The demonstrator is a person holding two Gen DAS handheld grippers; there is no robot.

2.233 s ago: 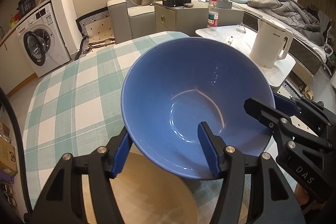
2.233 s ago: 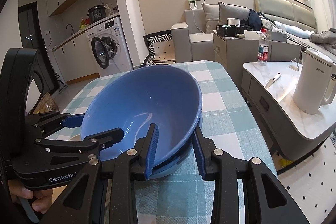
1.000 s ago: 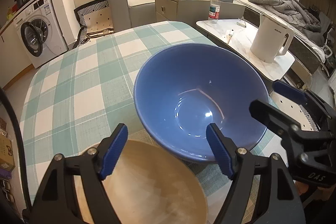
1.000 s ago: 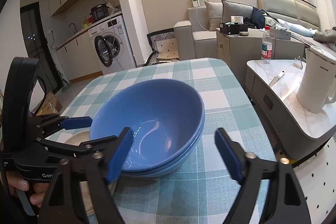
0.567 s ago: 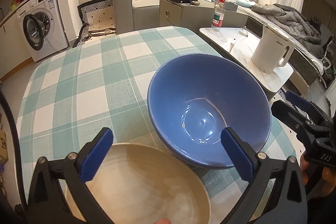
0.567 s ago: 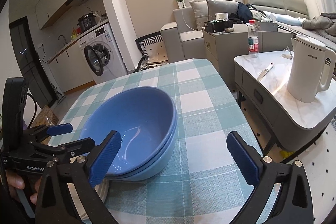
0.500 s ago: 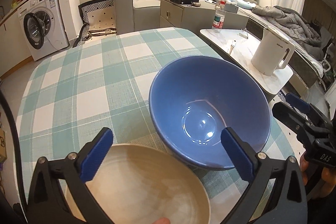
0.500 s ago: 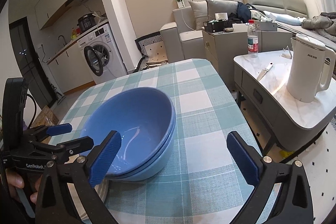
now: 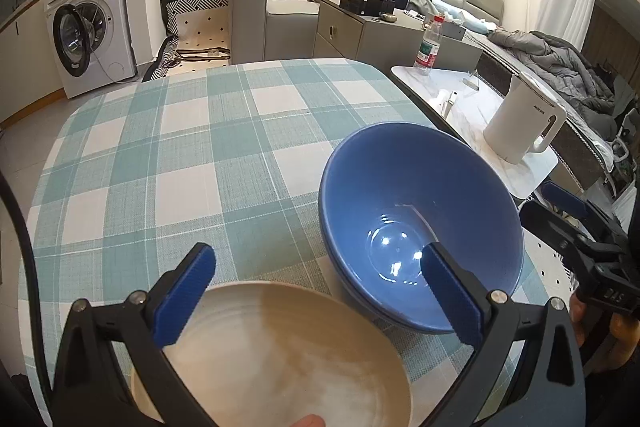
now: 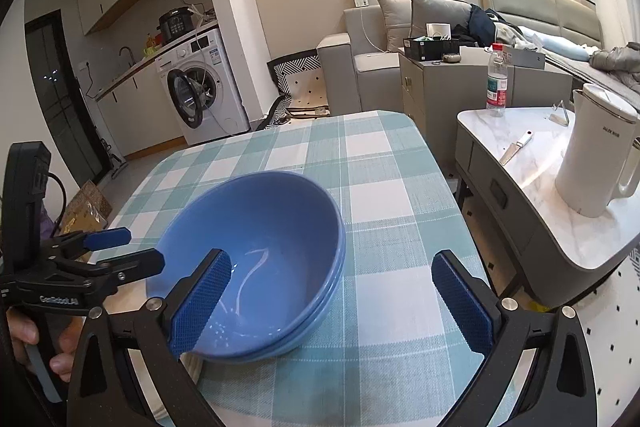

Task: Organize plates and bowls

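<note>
- We find the checked table [image 9: 192, 131] running out of view at its near edge.
- Blue bowls [image 10: 260, 251], nested, sit on it; we cannot count them.
- A beige plate [image 9: 280, 359] beside them is partly hidden.
- Left gripper [image 9: 320, 291] and right gripper [image 10: 330, 301] have just spread wide, holding nothing.

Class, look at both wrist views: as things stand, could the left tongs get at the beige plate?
Probably yes. The left tongs stand open right over the beige plate, nothing between them. The stacked blue bowls sit beside it, apart from that path.
</note>
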